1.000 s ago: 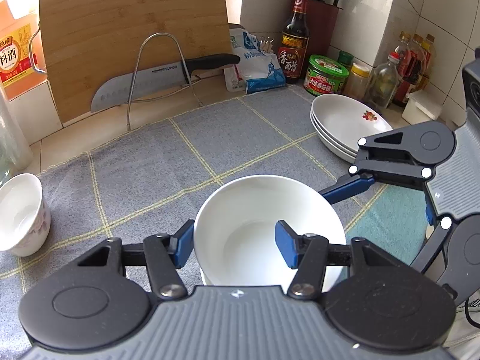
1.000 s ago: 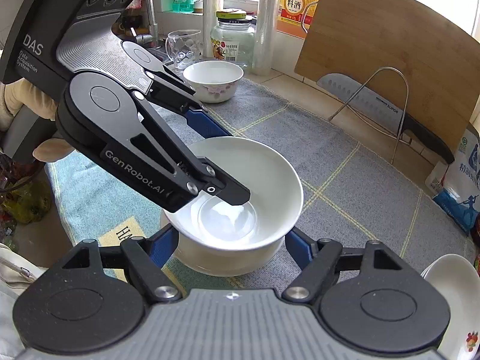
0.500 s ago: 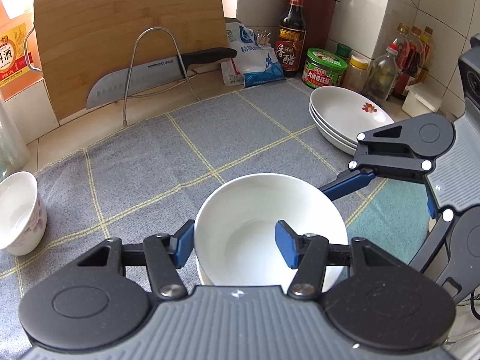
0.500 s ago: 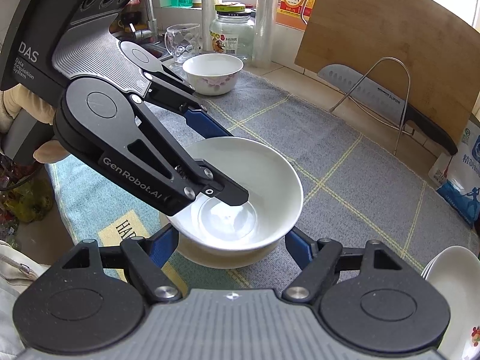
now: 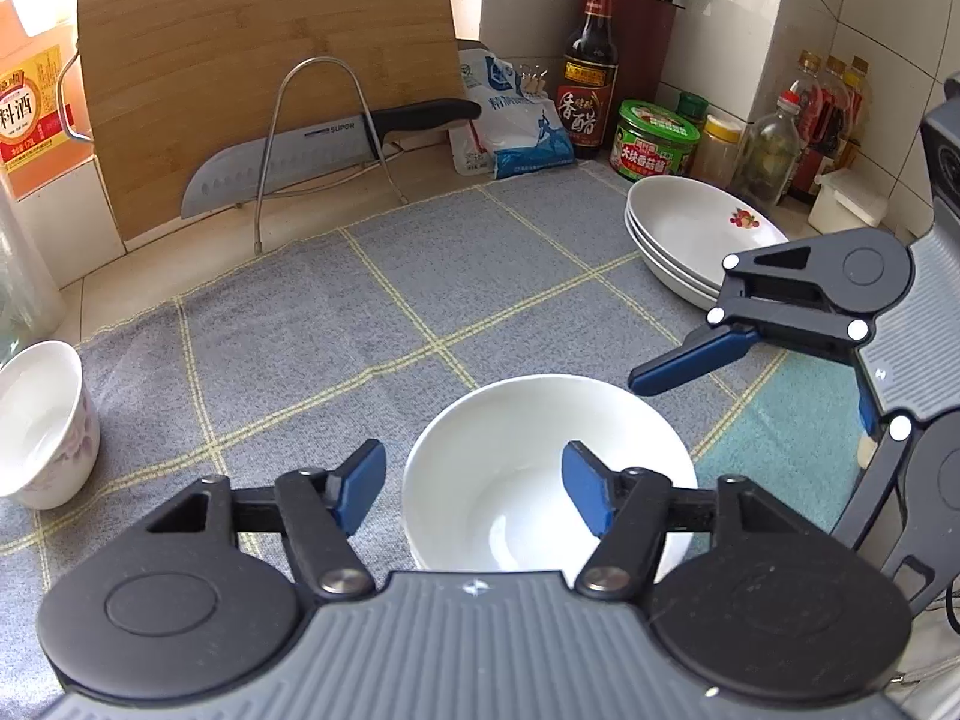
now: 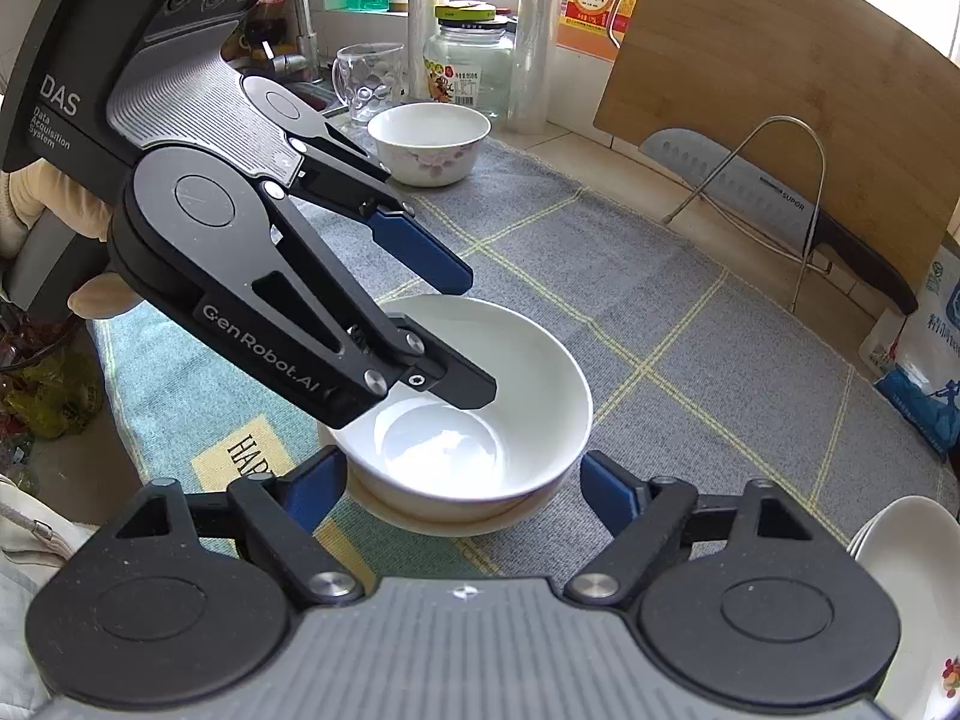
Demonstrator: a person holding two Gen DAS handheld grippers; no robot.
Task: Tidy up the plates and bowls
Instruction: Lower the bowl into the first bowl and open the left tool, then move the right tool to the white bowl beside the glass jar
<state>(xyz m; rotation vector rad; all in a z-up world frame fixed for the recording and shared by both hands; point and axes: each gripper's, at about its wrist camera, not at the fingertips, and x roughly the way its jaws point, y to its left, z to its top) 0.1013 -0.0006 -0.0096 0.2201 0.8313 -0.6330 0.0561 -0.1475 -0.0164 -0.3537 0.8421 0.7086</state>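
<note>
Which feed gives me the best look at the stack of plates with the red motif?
The left wrist view. It shows the plate stack nearly whole at right, motif and stacked rims clear, only its near edge hidden behind the right gripper. The right wrist view catches just a cropped sliver at its bottom right corner.

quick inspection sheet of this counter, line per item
surface: grey checked cloth over a tiled counter
job's things: plain white bowl nested on another; floral bowl far left; stacked plates right
clutter: knife in a wire rack, cutting board, vinegar bottle, jars
grippers: left gripper open across the bowl rim; right gripper open around the bowl stack
cables: nothing seen
surroundings: tiled wall, sink tap
</note>
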